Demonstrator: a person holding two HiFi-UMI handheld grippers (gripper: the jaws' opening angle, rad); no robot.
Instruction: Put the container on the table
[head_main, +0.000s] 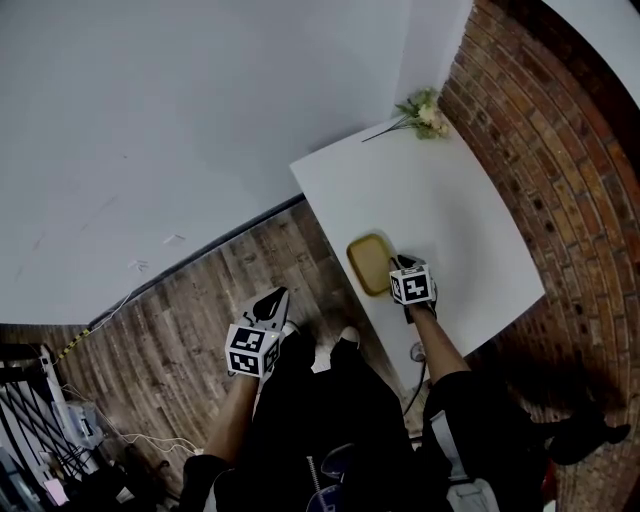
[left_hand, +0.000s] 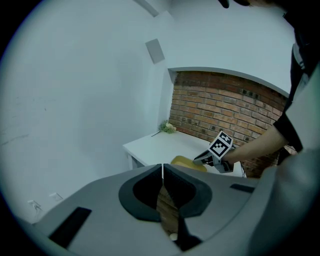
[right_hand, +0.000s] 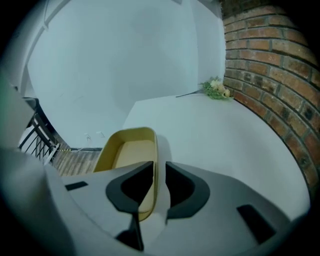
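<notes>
Right gripper view: right gripper (right_hand: 159, 167) jaws standing slightly apart, straddling container (right_hand: 131, 150) wall. Container sitting on table (right_hand: 215, 135), 8 o'clock edge. Left gripper (left_hand: 162, 167) hanging off table, jaws pressed together.

Left gripper (left_hand: 163, 170) hangs low, fingers (left_hand: 145, 192) together; right gripper (right_hand: 160, 167) reaches forward, arm (head_main: 440, 345) outstretched, fingers (right_hand: 185, 190) slightly apart.

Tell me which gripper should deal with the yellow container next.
Right. The right gripper straddles one wall of the yellow container on the white table, with its jaws slightly apart. The left gripper is shut and empty, out over the wood floor, away from the table.
</notes>
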